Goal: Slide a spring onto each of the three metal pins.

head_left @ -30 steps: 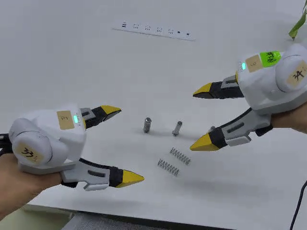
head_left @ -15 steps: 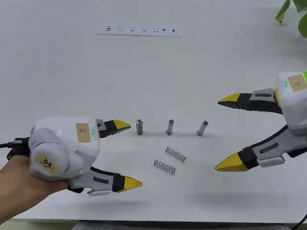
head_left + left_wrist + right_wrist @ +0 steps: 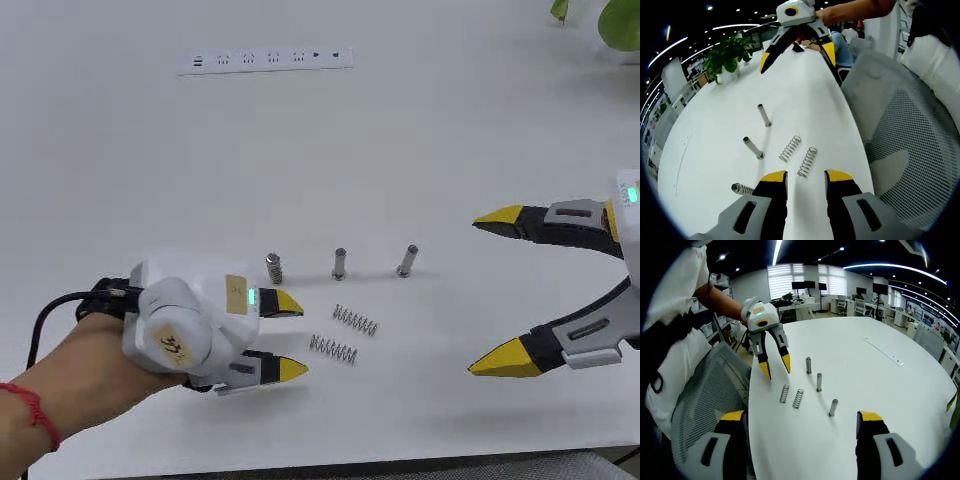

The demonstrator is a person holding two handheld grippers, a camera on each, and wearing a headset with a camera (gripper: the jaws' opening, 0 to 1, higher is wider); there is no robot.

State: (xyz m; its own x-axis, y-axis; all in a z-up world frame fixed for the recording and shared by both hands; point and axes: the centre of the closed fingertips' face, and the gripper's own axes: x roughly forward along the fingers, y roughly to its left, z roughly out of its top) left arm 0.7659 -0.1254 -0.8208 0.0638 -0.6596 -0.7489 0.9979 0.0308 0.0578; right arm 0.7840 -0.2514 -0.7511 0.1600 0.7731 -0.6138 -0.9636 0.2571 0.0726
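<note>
Here, three metal pins stand upright in a row on the white bench (image 3: 450, 120). The left pin (image 3: 273, 259) has a fitted spring (image 3: 275, 273) around its shaft, while the middle pin (image 3: 340, 263) and the right pin (image 3: 407, 260) are bare. Two loose springs lie flat on the bench just on the near side of the middle pin, close together and roughly parallel: the far spring (image 3: 354, 320) and the near spring (image 3: 333, 349). The left gripper (image 3: 297, 338) is just left of these two, its jaws set narrow with a small gap between the yellow tips, holding nothing and apart from both springs. The right gripper (image 3: 480, 295) is well to the right of the pins, its jaws spread wide and empty. A power strip (image 3: 265, 60) lies on the far side of the bench, and green leaves (image 3: 615, 20) show at the far right corner.
</note>
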